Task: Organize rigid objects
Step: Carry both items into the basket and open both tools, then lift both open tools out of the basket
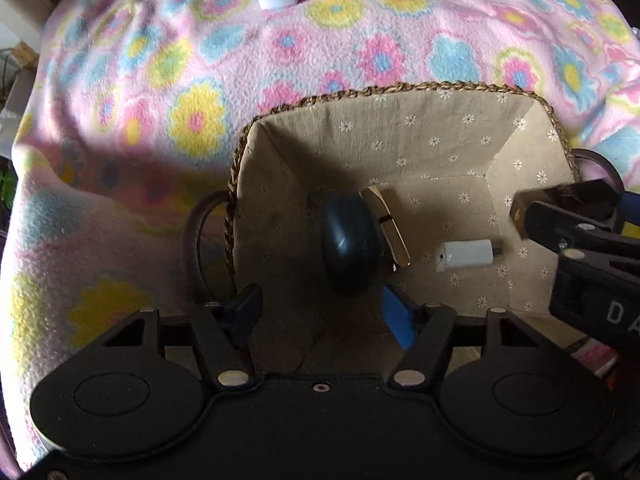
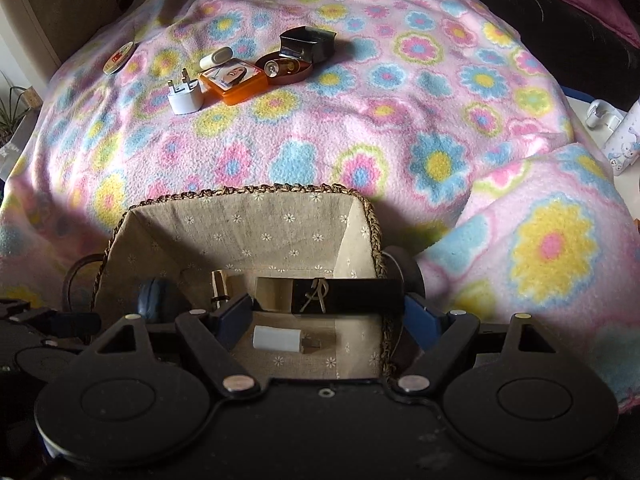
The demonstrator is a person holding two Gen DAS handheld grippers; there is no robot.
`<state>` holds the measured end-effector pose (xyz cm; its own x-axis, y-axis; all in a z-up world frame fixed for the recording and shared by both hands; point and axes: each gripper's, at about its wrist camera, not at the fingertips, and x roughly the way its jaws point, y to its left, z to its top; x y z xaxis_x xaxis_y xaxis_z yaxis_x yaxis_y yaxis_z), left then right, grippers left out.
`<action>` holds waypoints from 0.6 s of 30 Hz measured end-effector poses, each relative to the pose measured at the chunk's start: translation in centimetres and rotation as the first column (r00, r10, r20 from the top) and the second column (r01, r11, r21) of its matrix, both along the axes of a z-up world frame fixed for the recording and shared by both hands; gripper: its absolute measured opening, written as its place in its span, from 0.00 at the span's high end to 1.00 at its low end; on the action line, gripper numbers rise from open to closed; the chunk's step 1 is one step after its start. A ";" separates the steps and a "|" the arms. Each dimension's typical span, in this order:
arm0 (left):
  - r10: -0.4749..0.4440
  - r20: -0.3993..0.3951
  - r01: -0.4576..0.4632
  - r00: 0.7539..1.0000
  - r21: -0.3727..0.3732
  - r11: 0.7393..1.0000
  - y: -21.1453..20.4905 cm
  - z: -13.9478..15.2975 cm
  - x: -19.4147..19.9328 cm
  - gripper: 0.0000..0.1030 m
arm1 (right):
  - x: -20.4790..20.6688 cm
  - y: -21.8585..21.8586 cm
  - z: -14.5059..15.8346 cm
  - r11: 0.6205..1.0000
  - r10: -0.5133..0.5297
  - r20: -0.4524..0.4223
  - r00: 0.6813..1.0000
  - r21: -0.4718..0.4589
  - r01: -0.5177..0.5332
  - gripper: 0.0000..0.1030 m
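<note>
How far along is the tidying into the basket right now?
Done: a dark mouse, a gold case and a white adapter lie in the basket. In hand: the right gripper holds a black box over it. Left: the plug, orange box, round tin and more.

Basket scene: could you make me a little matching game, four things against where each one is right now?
Things:
1. dark mouse
2. long black box
3. battery
4. orange case

Places:
A. lying straight on the blanket
B. inside the round brown tin
C. on the floor of the basket
D. gripped by the right hand-held gripper

Pairs: 1-C, 2-D, 3-B, 4-A
</note>
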<state>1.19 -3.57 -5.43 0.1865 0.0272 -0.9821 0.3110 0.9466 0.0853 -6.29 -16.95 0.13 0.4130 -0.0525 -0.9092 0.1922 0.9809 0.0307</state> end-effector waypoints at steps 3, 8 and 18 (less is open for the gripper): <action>0.025 -0.025 -0.026 0.999 -0.041 0.999 0.5 0.1 0.3 0.38 | 0.1 0.2 -0.1 1.000 0.014 -0.014 1.000 -0.002 -0.014 0.17; 0.012 -0.010 -0.012 1.000 -0.036 0.999 0.4 0.3 -0.2 0.34 | 0.2 0.1 -0.1 1.000 0.013 -0.017 1.000 0.008 -0.013 0.14; 0.013 -0.002 -0.013 1.000 -0.033 0.999 0.2 0.4 -0.8 0.33 | 0.1 0.0 -0.1 1.000 0.009 -0.011 1.000 0.016 -0.009 0.14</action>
